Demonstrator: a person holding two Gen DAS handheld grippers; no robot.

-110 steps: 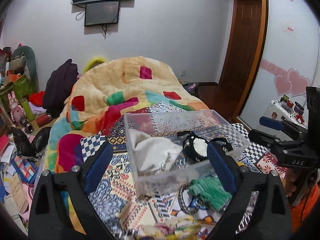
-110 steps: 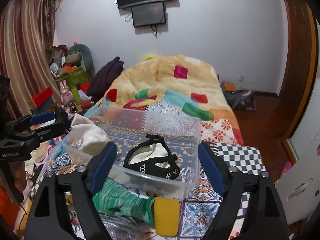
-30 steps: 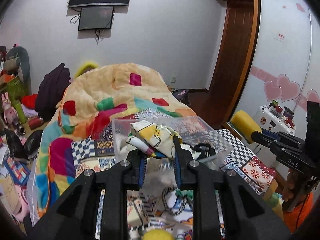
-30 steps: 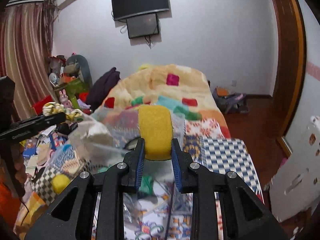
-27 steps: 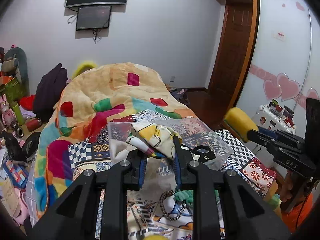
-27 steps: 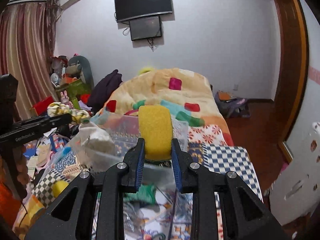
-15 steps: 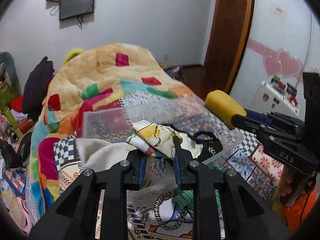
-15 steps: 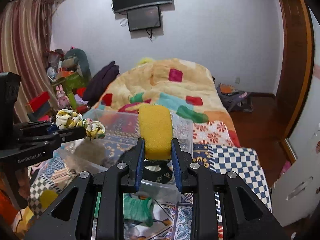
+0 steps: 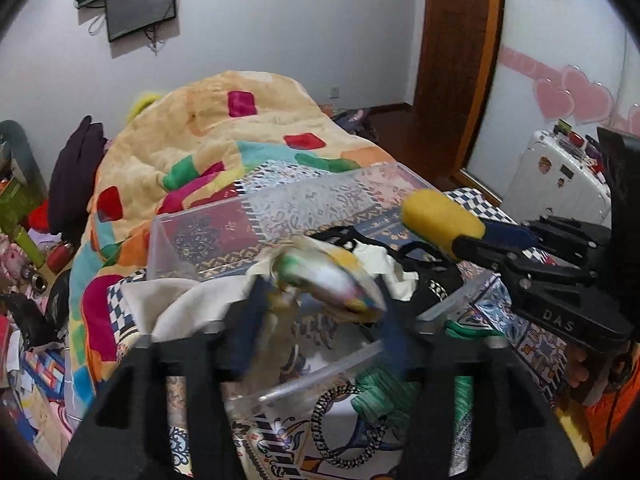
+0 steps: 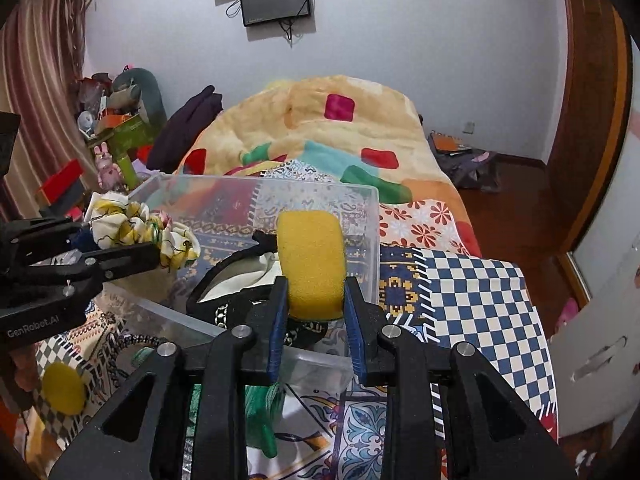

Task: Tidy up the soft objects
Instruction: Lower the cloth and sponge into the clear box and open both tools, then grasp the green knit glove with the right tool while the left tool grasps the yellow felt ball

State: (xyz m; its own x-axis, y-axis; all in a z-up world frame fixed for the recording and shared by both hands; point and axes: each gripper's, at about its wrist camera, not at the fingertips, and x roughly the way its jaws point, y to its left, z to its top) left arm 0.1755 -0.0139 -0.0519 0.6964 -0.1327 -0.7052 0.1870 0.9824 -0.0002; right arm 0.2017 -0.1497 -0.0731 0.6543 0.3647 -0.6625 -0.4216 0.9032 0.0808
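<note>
A clear plastic bin (image 9: 280,208) (image 10: 372,216) sits on the patterned bedspread and holds a white cloth and a black strappy item (image 10: 224,300). My left gripper (image 9: 320,308) is over the bin's near left side with its fingers spread apart and blurred. The yellow-and-white floral scrunchie (image 9: 332,276) (image 10: 136,224) is between them, blurred. My right gripper (image 10: 314,312) is shut on a yellow sponge (image 10: 312,260) (image 9: 440,220) and holds it over the bin's right side.
A green knit piece (image 9: 380,392) and a black-and-white braided loop (image 9: 344,428) lie on the bedspread in front of the bin. A yellow ball (image 10: 64,388) lies at the left. A colourful quilt (image 10: 320,128) is heaped behind. Clutter stands at the left, a white suitcase (image 9: 560,184) at the right.
My left gripper has gone from shut on the scrunchie to spread fingers, with the scrunchie blurred between them. Both grippers have come down closer over the bin. The sponge stays clamped.
</note>
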